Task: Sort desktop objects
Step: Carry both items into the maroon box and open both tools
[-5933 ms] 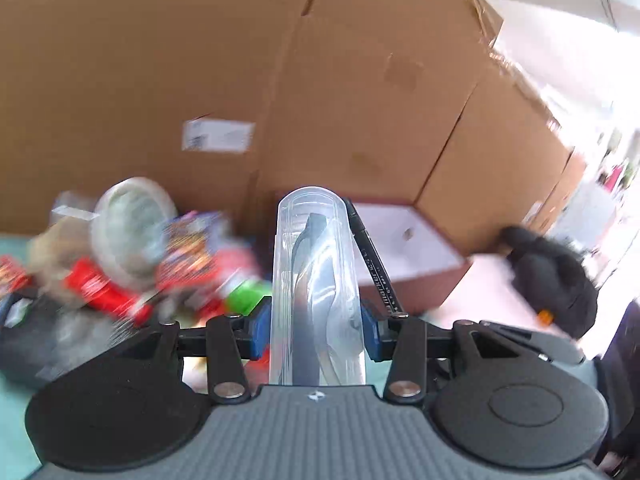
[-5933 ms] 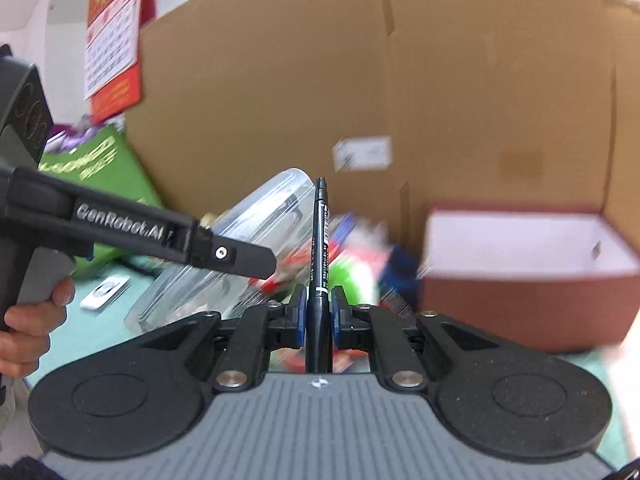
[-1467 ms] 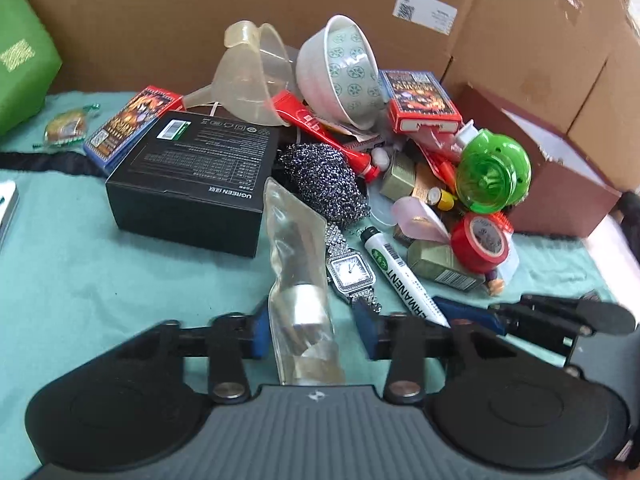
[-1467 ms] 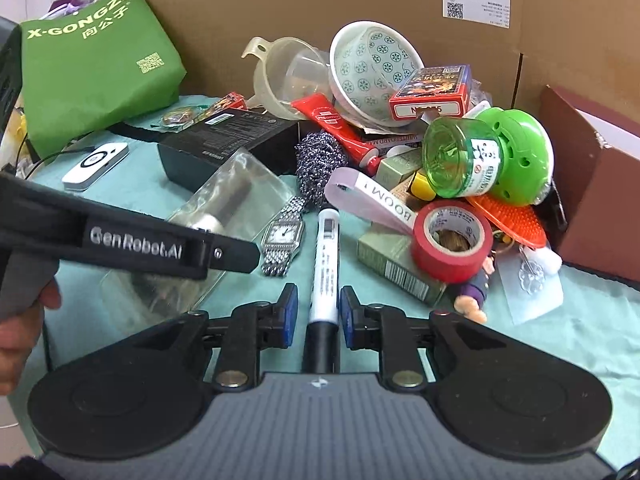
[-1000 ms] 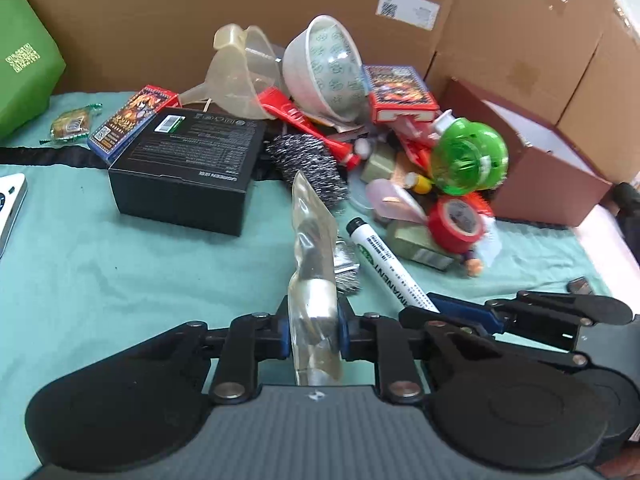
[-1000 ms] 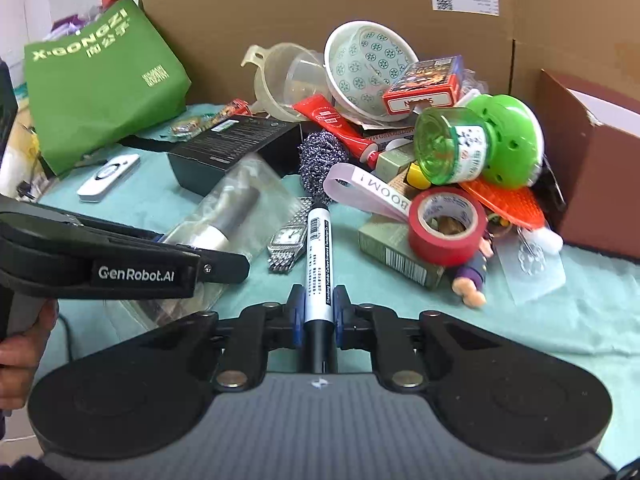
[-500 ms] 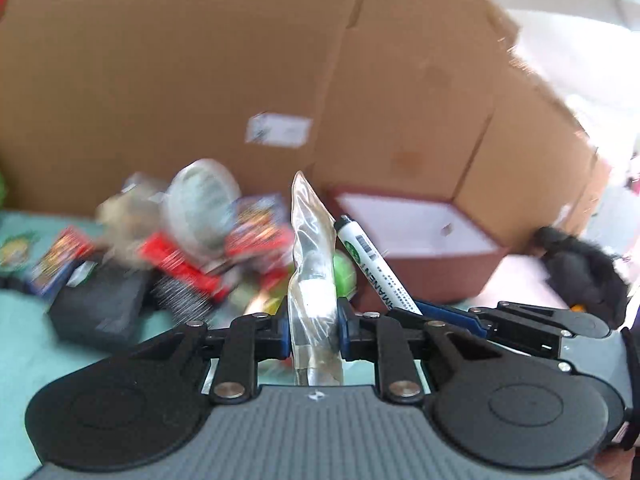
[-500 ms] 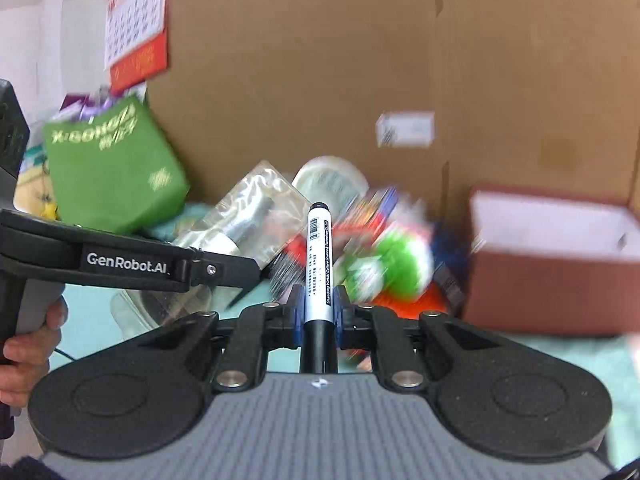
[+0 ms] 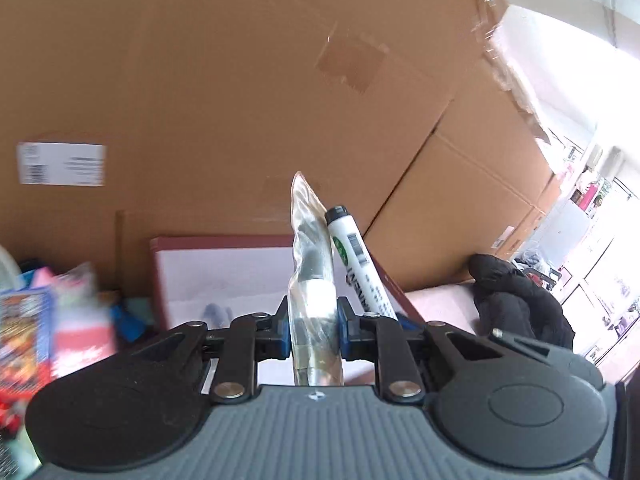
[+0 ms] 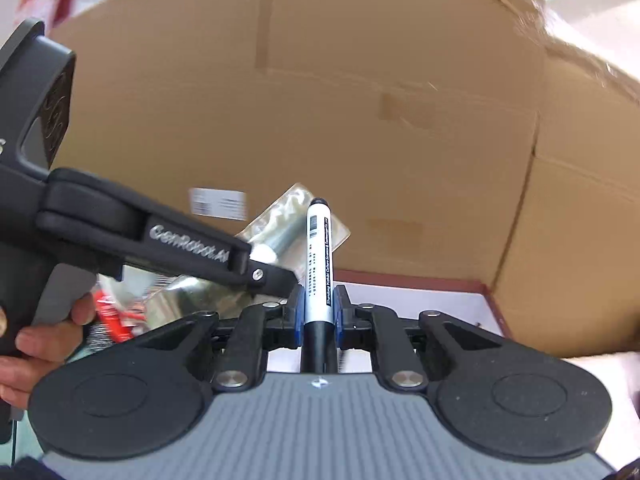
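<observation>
My left gripper [image 9: 313,326] is shut on a clear plastic bag [image 9: 310,264] with a silvery cylinder inside, held upright in the air. My right gripper [image 10: 317,310] is shut on a white permanent marker [image 10: 317,252] with a black cap, also upright. The marker also shows in the left wrist view [image 9: 358,264], just right of the bag. The bag also shows in the right wrist view [image 10: 280,228], just left of the marker. Both are held in front of and above a red-brown box [image 9: 224,242] with a white inside, which also shows in the right wrist view [image 10: 408,282].
Big cardboard boxes [image 9: 240,100] stand as a wall behind. The blurred pile of desk objects [image 9: 44,312] lies at the lower left. A black bag [image 9: 520,300] sits to the right of the red-brown box. The left gripper's body [image 10: 120,232] crosses the right wrist view.
Both grippers closed on the bag and the marker on the table, lifted them and swung right and up toward the red-brown box. The pile has slid off to the left.
</observation>
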`<state>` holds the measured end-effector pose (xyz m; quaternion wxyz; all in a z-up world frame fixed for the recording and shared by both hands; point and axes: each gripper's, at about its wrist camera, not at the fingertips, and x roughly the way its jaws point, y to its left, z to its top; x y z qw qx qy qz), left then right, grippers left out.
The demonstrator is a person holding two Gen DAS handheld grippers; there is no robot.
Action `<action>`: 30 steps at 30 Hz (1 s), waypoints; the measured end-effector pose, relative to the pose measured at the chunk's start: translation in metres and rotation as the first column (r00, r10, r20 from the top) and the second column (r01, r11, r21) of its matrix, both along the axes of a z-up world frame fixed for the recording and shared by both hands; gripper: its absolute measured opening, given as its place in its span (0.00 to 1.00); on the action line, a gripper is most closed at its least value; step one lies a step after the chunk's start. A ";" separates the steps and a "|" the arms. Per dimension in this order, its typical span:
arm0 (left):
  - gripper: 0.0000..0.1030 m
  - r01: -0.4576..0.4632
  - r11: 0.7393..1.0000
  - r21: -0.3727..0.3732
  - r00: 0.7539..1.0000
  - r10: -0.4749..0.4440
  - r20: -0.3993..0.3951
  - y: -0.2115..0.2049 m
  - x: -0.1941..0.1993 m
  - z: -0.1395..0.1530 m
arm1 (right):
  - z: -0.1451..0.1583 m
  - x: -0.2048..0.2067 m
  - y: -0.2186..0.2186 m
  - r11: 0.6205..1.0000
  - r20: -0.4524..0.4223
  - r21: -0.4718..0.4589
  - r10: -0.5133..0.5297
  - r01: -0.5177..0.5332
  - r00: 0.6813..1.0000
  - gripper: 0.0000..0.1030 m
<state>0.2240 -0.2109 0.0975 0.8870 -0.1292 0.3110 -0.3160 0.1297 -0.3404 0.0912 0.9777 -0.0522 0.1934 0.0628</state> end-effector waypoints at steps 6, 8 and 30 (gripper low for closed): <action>0.20 0.055 0.997 0.057 0.997 -0.051 -0.064 -0.053 0.050 -0.036 | -0.025 0.062 -0.042 0.998 -0.096 0.010 -0.060 0.061 0.994 0.13; 0.20 0.061 0.995 0.082 0.994 -0.053 -0.100 -0.066 0.062 -0.051 | -0.037 0.080 -0.056 0.997 -0.133 0.024 -0.070 0.073 0.989 0.13; 0.70 0.076 0.983 0.168 0.968 -0.033 -0.247 -0.105 0.101 -0.102 | -0.114 0.160 -0.094 0.989 -0.366 -0.029 -0.144 0.143 0.920 0.13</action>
